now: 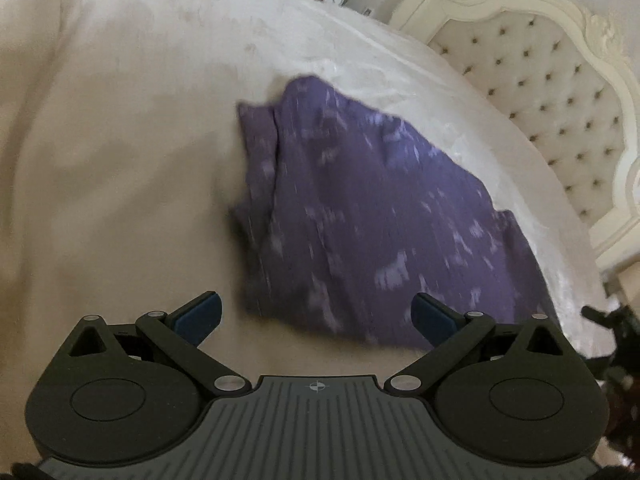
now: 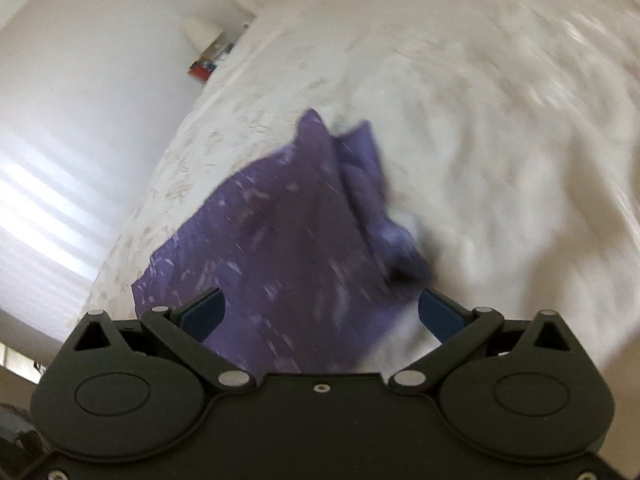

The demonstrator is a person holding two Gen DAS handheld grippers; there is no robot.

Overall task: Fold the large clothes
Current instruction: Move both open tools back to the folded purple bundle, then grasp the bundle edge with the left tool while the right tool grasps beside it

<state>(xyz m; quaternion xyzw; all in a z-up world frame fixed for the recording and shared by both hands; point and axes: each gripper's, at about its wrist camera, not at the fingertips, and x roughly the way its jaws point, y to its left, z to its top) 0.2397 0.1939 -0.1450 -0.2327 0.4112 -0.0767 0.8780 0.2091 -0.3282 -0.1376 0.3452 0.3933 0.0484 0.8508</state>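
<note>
Both fingers (image 1: 200, 314) spread empty, purple garment (image 1: 360, 216) on bed (image 1: 120, 160), tufted headboard (image 1: 540, 80) beyond

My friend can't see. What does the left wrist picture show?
A purple patterned cloth lies crumpled on a cream bed, just ahead of the open, empty left gripper. A tufted headboard stands at the right.
</note>
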